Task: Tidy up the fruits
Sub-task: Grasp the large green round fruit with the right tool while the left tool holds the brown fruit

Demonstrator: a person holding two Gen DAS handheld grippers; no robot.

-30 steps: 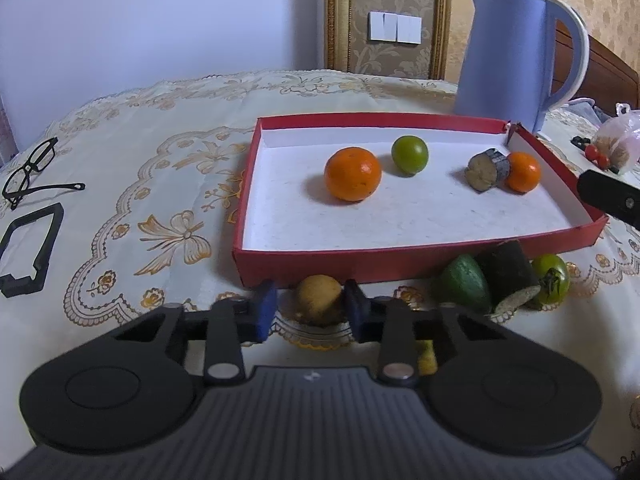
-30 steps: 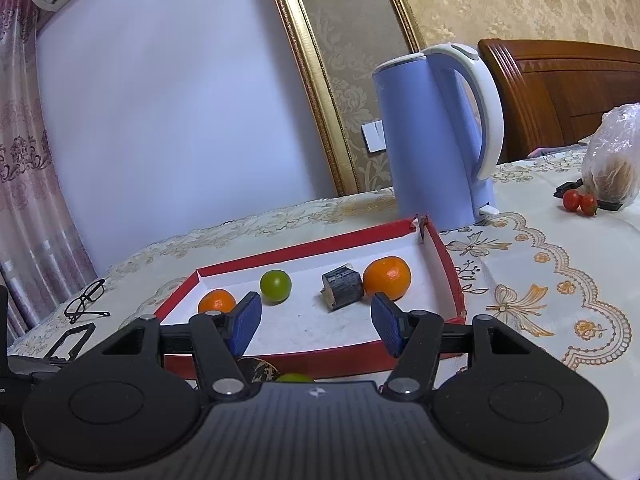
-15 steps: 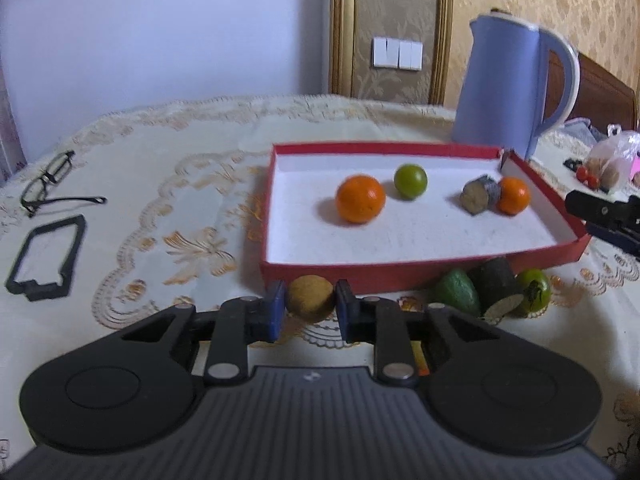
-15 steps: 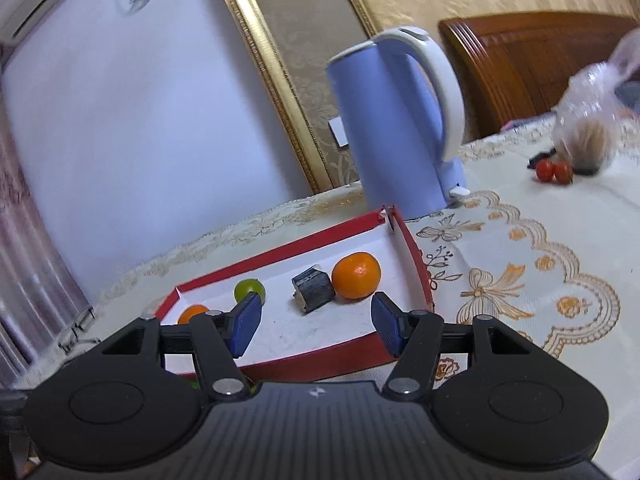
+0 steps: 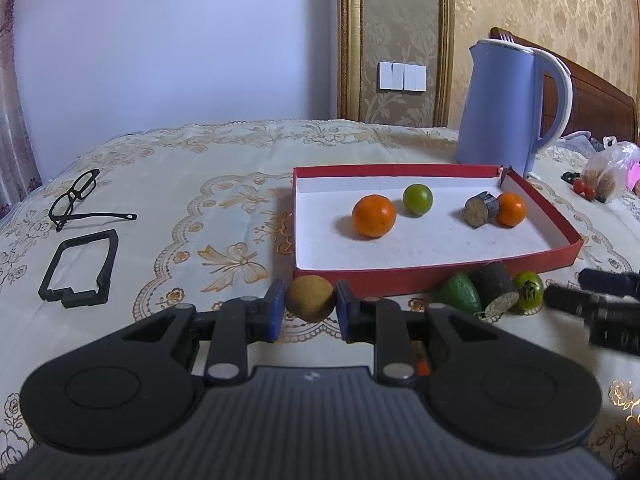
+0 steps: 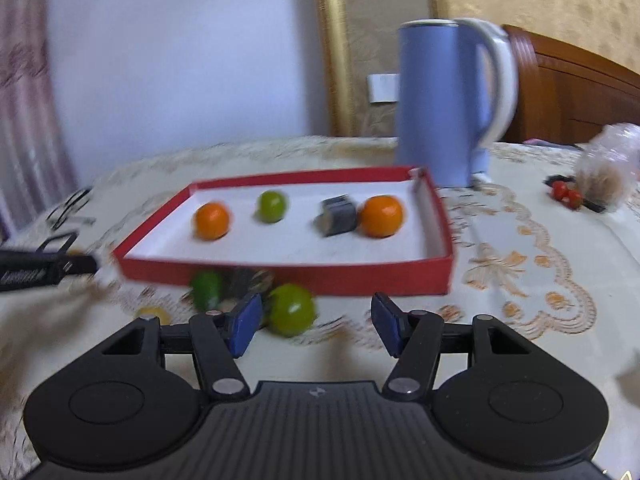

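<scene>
My left gripper (image 5: pixel 310 309) is shut on a round brown fruit (image 5: pixel 310 297), just in front of the red tray's near wall (image 5: pixel 400 277). Inside the tray lie a large orange (image 5: pixel 374 216), a lime (image 5: pixel 417 200), a dark cut piece (image 5: pixel 480 210) and a small orange (image 5: pixel 511 209). Before the tray lie a green avocado (image 5: pixel 460 292), a dark cut chunk (image 5: pixel 496 286) and a green tomato (image 6: pixel 291 309). My right gripper (image 6: pixel 316 324) is open, with the tomato just beyond its left pad and nothing gripped; its view is blurred.
A blue kettle (image 5: pixel 500 108) stands behind the tray's far right corner. Glasses (image 5: pixel 76 198) and a black frame (image 5: pixel 80 268) lie on the cloth at the left. A plastic bag (image 5: pixel 608 170) and cherry tomatoes (image 5: pixel 584 188) sit at the far right.
My left jaws closed onto the brown fruit, and that gripper drew back and rose slightly. My right gripper swung and tipped down, bringing the green tomato close to its left pad.
</scene>
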